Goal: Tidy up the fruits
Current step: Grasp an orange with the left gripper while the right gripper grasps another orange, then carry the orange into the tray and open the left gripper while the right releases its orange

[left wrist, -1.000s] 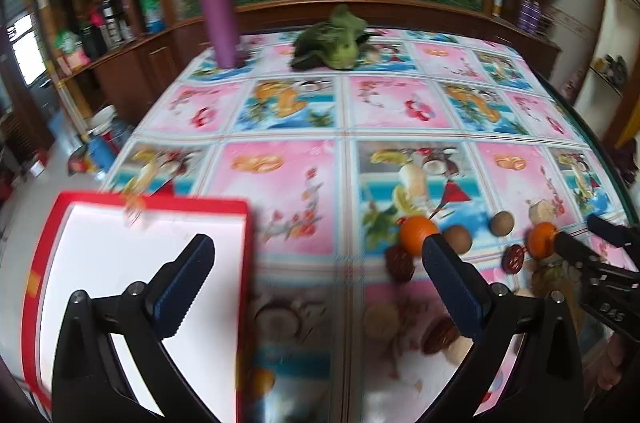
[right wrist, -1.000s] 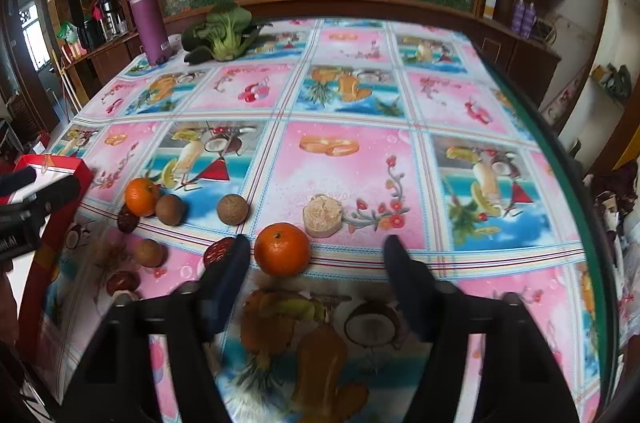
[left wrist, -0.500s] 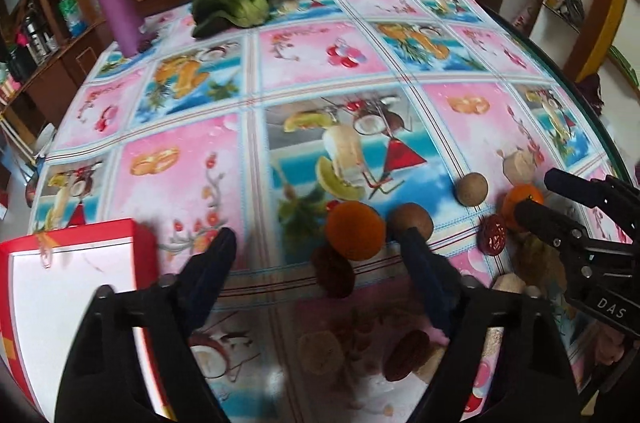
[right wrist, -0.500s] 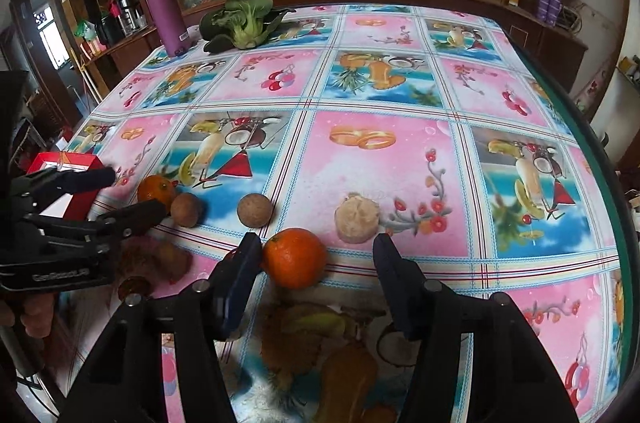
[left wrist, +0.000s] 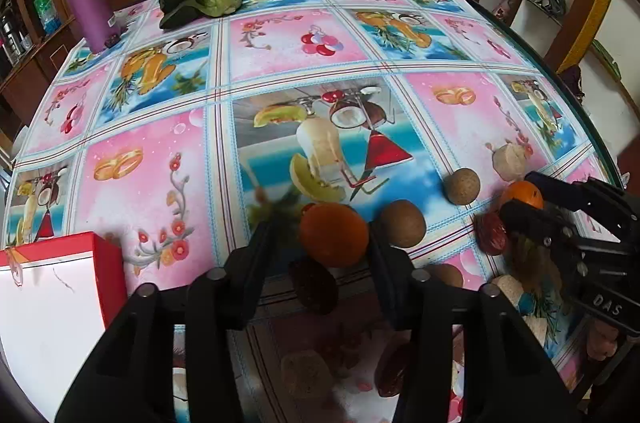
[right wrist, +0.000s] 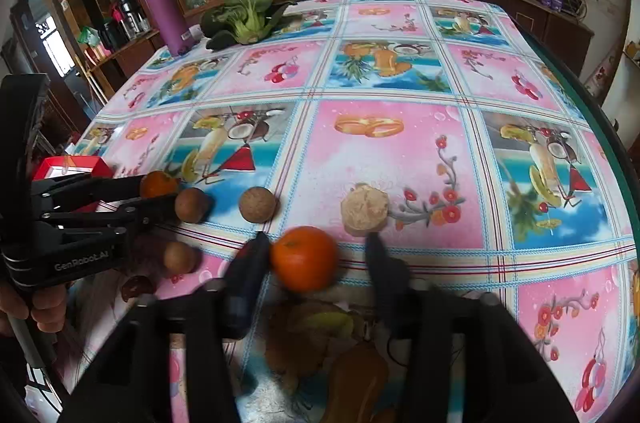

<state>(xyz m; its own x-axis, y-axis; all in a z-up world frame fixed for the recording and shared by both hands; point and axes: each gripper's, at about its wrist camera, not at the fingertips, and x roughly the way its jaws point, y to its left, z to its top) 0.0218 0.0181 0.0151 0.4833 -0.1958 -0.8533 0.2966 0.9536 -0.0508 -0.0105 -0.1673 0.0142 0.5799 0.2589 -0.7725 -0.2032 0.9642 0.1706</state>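
Lining both tongs up on the two oranges at once, one each, since they sit far enough apart on the desk (left wrist: pixel 280 71) that neither hand gets in the other's way. My left tongs (left wrist: pixel 320 243) are spread around the nearer orange (left wrist: pixel 334 235), one finger on each side, and I can't tell for sure if the pads are touching it; it looks like it sits on the cloth, not lifted. Right tongs (right wrist: pixel 316 263) same deal: open, straddling the other orange (right wrist: pixel 304 257), a bit blurry so I'd call contact unclear. Scattered around them are brown round fruits like this one (left wrist: pixel 402 223), dark red dates (left wrist: pixel 314 285) and a pale lumpy chunk (right wrist: pixel 364 209), all loose near the front edge. The red box (left wrist: pixel 52 307) with the white inside is off by the left corner, which I'm guessing is where stuff goes. Next I'd squeeze gently, because round fruit will roll out if one finger hits first.
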